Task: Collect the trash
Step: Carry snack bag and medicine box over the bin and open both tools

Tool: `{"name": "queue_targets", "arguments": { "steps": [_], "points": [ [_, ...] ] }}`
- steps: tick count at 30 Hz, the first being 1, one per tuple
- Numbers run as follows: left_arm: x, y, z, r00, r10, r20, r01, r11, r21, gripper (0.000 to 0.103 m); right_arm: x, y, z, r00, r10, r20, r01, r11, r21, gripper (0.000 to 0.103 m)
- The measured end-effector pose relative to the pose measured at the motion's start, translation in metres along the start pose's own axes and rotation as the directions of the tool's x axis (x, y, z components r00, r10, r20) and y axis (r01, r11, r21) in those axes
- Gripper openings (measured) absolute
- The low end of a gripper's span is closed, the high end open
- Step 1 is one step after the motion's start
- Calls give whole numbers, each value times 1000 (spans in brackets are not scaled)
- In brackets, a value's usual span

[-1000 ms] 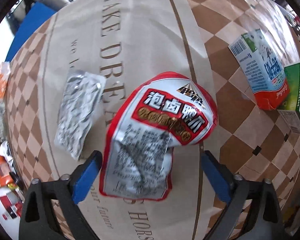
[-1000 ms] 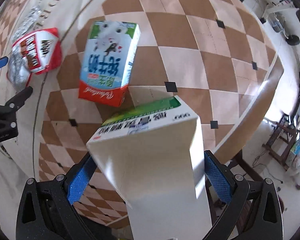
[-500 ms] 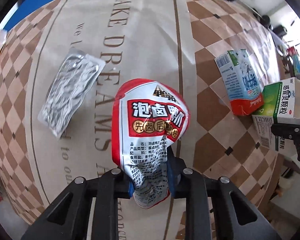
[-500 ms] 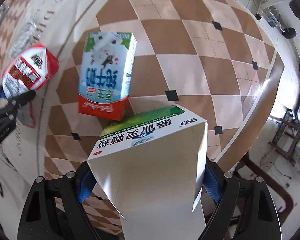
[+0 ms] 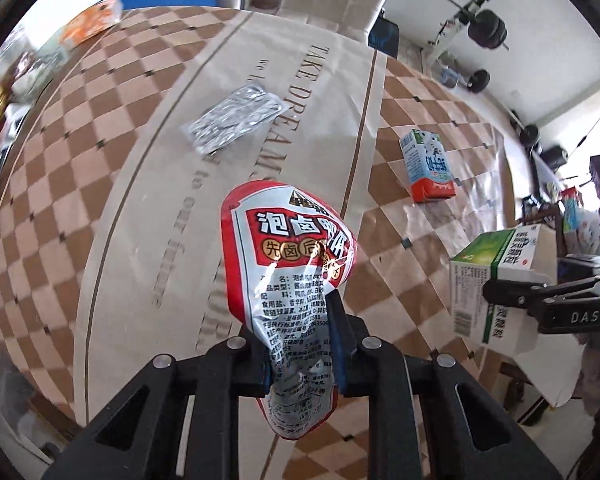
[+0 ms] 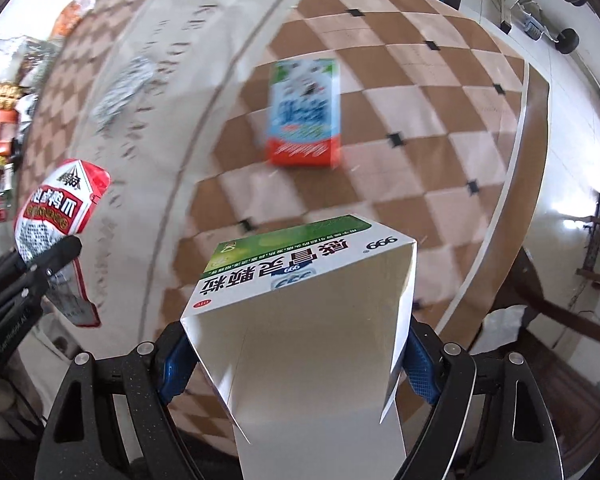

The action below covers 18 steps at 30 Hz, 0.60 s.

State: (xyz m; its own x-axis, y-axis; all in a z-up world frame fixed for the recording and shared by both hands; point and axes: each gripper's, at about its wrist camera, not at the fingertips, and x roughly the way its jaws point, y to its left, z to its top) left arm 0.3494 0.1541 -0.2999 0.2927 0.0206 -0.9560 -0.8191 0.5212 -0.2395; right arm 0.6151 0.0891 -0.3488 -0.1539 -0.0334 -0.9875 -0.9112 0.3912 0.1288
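The left gripper (image 5: 300, 354) is clamped on the lower part of a red and white snack bag (image 5: 290, 276), its blue pads pinching the crumpled foil, and the bag hangs clear above the table (image 5: 120, 216). The right gripper (image 6: 296, 364) grips a green and white box (image 6: 300, 280) by its two sides, holding it off the table near the right edge; the box's near end is open, showing its white inside. In the left wrist view the box (image 5: 496, 280) and the right gripper's dark finger (image 5: 540, 296) sit at the right, well apart from the bag. In the right wrist view the bag (image 6: 56, 220) and the left gripper (image 6: 36, 264) show at the left. Two items lie on the checkered cloth: a silver foil packet (image 5: 232, 120) at the far left on the pale lettered band, and a blue and white carton (image 5: 428, 164) with a red base at the far right on the checks, lying flat. They are well apart, and nothing lies between either one and the grippers. The carton (image 6: 304, 112) and the packet (image 6: 120, 88) look blurred in the right wrist view. Cluttered packages (image 5: 92, 24) sit along the table's far left edge, and gym equipment (image 5: 480, 28) stands on the floor beyond the table.
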Motion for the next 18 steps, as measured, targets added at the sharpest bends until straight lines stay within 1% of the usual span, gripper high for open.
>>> {"name": "queue_targets", "arguments": {
  "steps": [3, 4, 5, 6, 9, 11, 12, 15, 17, 18],
  "points": [
    [-21, 18, -30, 999, -16, 35, 18, 999, -38, 18, -9, 32, -34, 999, 33, 31, -33, 999, -4, 86],
    [-26, 25, -39, 999, -16, 46, 18, 999, -49, 18, -11, 43, -48, 998, 44, 42, -43, 999, -8, 86],
    [-38, 33, -55, 998, -13, 63, 17, 998, -62, 18, -14, 52, -62, 997, 54, 52, -54, 999, -10, 86],
    [-40, 36, -63, 997, -13, 74, 19, 997, -71, 18, -15, 63, -77, 996, 67, 61, -66, 998, -14, 86],
    [-65, 58, -109, 995, -4, 104, 16, 993, -113, 18, -17, 99, -128, 990, 111, 88, -108, 994, -30, 86],
    [-79, 78, -149, 993, 6, 117, 12, 989, -151, 18, -14, 119, -161, 986, 138, 92, -135, 990, -37, 86],
    [-83, 85, -164, 993, 11, 118, 8, 986, -167, 18, -9, 133, -179, 984, 158, 87, -155, 987, -39, 86],
    [-93, 115, -225, 993, 34, 111, -6, 971, -241, 18, 18, 177, -236, 975, 216, 47, -212, 975, -69, 86],
    [-92, 138, -266, 995, 50, 88, -21, 952, -305, 18, 40, 205, -268, 973, 231, 8, -230, 968, -99, 86],
    [-91, 146, -282, 996, 51, 75, -24, 943, -332, 18, 52, 218, -284, 971, 239, -15, -240, 965, -107, 86]
  ]
}}
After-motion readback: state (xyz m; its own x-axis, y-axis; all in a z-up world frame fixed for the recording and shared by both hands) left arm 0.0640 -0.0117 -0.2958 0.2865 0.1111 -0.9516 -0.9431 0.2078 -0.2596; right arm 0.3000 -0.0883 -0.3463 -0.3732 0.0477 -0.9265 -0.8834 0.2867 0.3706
